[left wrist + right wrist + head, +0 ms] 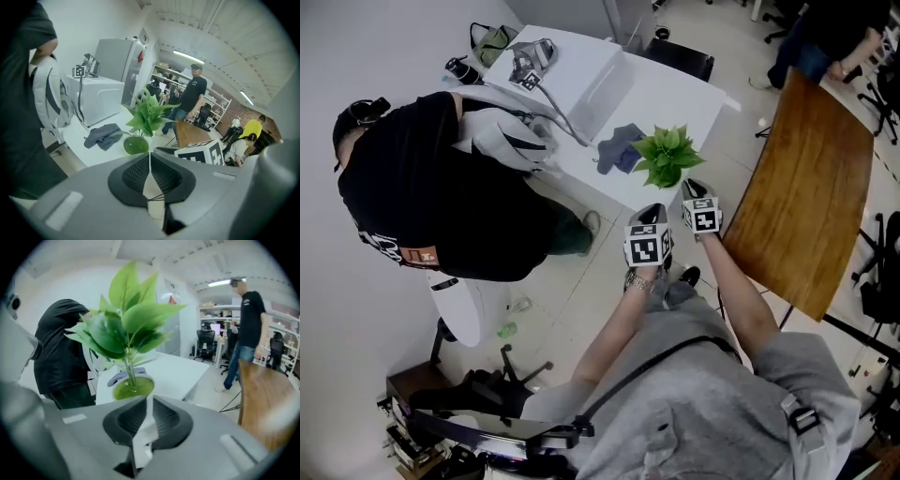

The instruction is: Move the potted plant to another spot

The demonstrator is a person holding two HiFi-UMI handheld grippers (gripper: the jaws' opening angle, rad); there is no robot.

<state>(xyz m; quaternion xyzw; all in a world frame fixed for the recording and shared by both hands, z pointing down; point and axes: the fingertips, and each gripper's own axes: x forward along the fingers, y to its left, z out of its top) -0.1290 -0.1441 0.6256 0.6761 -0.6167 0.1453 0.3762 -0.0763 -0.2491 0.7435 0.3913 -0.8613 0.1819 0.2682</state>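
The potted plant (667, 156) has bright green leaves and a white pot topped with green moss (133, 387). It stands at the near edge of the white table (694, 98). My right gripper (690, 189) is at the pot's near side. In the right gripper view its jaws (148, 405) are closed on a white strip that looks like the pot's wall. My left gripper (653, 214) is just left of it, short of the table edge. In the left gripper view its pads meet with nothing between them (150, 161), and the plant (143, 122) stands a little beyond.
A crumpled grey cloth (617, 148) lies left of the plant. A white box-shaped appliance (572, 70) fills the table's far end. A person in black (441, 183) leans at the table's left side. A wooden tabletop (806, 192) stands to the right, and another person (192, 96) stands beyond.
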